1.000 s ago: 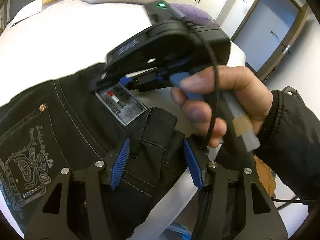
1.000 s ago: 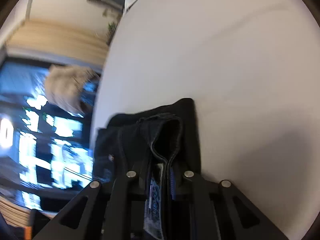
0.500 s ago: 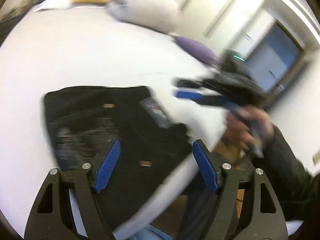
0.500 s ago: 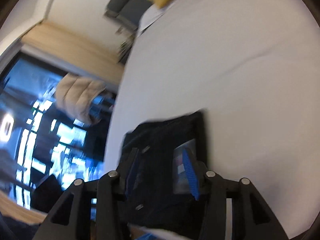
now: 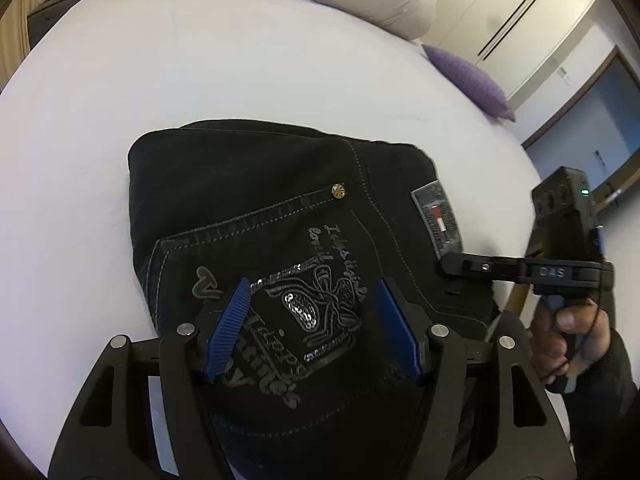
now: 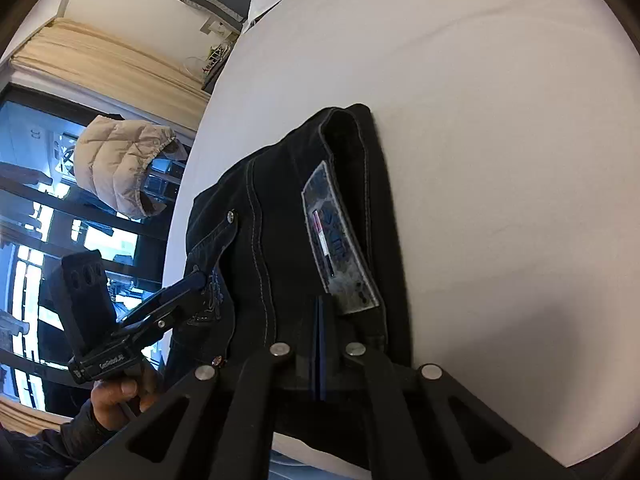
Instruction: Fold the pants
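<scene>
Pants point(image 5: 280, 208) folded on bed point(image 5: 200, 60), beneath spread left jaws, ungripped.

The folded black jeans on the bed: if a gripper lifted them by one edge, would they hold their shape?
Probably not. The black jeans lie as loosely stacked layers, so they would likely unfold and droop. The thick seams and leather patch suggest heavy denim, weighty for its size. On the smooth white sheet, a push would probably slide them.

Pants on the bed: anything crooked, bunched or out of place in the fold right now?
Nothing stands out. The black pants lie in a compact folded stack on the white bed, edges roughly aligned, waistband patch flat on top.
</scene>
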Action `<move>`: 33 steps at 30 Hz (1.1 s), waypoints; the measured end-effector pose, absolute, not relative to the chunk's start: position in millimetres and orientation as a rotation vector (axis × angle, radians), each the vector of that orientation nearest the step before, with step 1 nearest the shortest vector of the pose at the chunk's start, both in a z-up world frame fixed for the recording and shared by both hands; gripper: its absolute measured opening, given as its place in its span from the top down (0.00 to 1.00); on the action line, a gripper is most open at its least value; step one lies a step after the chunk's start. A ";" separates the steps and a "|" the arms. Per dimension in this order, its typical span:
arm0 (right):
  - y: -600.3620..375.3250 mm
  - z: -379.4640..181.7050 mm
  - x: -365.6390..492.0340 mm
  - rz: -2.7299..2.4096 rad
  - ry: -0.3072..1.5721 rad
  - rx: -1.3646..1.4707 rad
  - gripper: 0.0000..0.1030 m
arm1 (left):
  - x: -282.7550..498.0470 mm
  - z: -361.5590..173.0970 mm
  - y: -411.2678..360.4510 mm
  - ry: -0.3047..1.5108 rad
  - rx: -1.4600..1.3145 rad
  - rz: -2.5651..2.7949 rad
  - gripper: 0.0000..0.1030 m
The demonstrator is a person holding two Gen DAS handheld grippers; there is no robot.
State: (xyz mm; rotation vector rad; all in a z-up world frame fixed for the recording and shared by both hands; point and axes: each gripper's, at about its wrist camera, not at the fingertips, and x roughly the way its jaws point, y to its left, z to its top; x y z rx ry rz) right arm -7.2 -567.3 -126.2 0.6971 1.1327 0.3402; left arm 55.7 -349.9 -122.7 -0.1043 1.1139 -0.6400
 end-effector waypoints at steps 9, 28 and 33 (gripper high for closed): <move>-570.9 -131.9 -14.0 0.333 1.109 0.758 1.00 | 52.4 -119.0 -360.7 1.111 -0.031 -0.616 0.38; -563.7 -120.4 -22.4 0.317 1.081 0.740 0.95 | -32.5 -95.6 -328.9 0.970 0.180 -0.701 0.40; -589.2 -91.0 -34.8 0.314 0.955 0.796 0.39 | -18.4 -72.4 -275.9 0.937 -0.073 -0.681 0.32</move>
